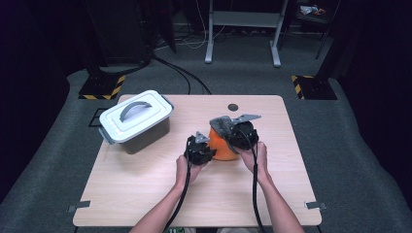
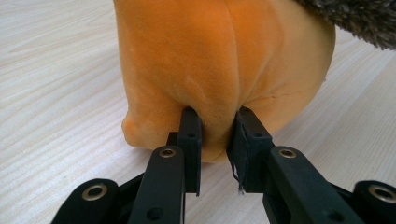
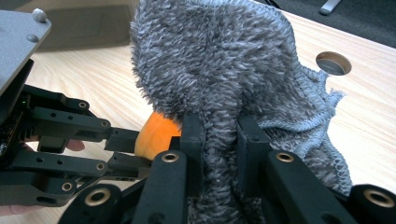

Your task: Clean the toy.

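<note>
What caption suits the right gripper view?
Right claw pinches a fuzzy grey cloth draped over an orange plush toy, which the left claw grips.

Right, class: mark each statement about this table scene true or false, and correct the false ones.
1. The left tool pinches the orange plush toy. True.
2. The right tool is open and holds nothing. False: it is shut on the grey fuzzy cloth.
3. The grey storage box has its lid on. True.
4. The box stands to the right of the toy in the high view. False: it stands to the left.
</note>
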`<state>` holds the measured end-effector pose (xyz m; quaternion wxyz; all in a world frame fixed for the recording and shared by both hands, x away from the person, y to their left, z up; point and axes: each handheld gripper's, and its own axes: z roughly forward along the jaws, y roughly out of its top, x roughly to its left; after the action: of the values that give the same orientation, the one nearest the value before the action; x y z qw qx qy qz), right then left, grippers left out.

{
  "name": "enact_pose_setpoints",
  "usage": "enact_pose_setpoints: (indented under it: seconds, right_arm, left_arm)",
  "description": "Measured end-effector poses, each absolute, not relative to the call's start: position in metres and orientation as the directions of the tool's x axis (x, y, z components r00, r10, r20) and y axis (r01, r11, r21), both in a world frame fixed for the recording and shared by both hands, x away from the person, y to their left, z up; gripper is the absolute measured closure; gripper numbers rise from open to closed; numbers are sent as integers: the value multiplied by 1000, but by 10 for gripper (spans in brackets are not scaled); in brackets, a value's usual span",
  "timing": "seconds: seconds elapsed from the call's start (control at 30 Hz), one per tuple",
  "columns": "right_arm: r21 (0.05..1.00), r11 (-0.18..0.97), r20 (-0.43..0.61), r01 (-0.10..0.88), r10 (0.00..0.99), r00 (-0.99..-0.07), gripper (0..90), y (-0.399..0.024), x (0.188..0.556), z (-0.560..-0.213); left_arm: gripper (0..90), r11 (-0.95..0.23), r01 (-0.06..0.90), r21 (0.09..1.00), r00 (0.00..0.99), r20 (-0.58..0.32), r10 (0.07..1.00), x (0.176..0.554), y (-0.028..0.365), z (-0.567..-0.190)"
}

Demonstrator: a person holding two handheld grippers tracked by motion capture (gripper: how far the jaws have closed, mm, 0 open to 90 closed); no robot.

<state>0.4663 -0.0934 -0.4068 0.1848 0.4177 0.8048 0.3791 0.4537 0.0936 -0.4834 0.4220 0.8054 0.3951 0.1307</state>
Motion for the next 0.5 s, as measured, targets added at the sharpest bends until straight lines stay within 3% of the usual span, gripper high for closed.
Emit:
enact_pose_setpoints:
  seconds: [0.5]
  right_arm:
    - [750,402,-26,526,812,-583,762,-83,467,-412]
  left_arm:
    - [749,-317,537,782,651,-144,746,454,94,-485]
